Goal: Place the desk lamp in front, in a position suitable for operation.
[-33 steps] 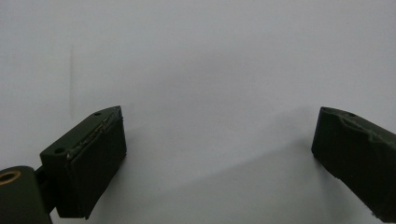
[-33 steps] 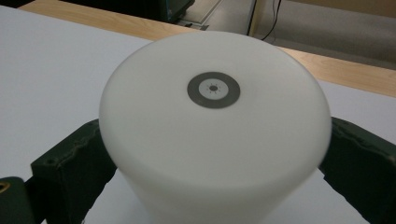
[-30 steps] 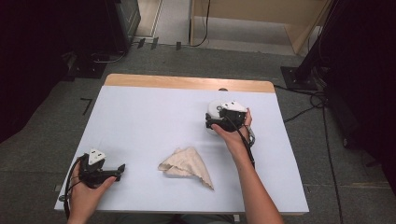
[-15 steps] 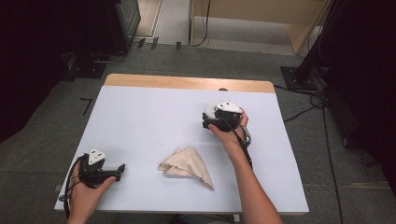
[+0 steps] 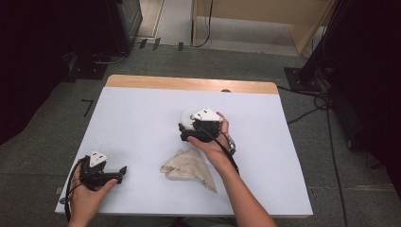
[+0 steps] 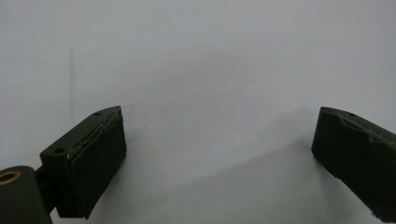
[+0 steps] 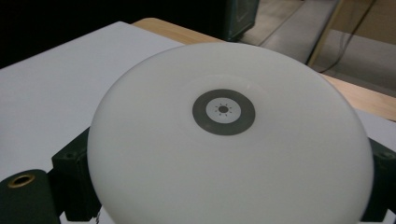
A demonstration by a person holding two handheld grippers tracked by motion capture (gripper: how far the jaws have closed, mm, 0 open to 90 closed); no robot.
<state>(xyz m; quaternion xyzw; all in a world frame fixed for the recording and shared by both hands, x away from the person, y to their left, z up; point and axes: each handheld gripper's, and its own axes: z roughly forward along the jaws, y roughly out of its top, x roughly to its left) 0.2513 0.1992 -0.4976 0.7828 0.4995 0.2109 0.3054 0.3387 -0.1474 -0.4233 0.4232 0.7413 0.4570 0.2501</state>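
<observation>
Right gripper (image 5: 189,134) holds a white round disc (image 7: 229,135) between its jaws above mid-desk (image 5: 142,123), just beyond the crumpled beige cloth (image 5: 189,166). Its own view shows the disc's grey centre ring; from above the disc is mostly hidden, probably lifted off the surface. Left gripper (image 5: 124,169) rests at the near left corner, jaws wide apart over bare desk in its own view.

Your right tongs (image 7: 224,186) sit mostly hidden behind the white disc (image 7: 224,140), whose lower rim the frame cuts off.
</observation>
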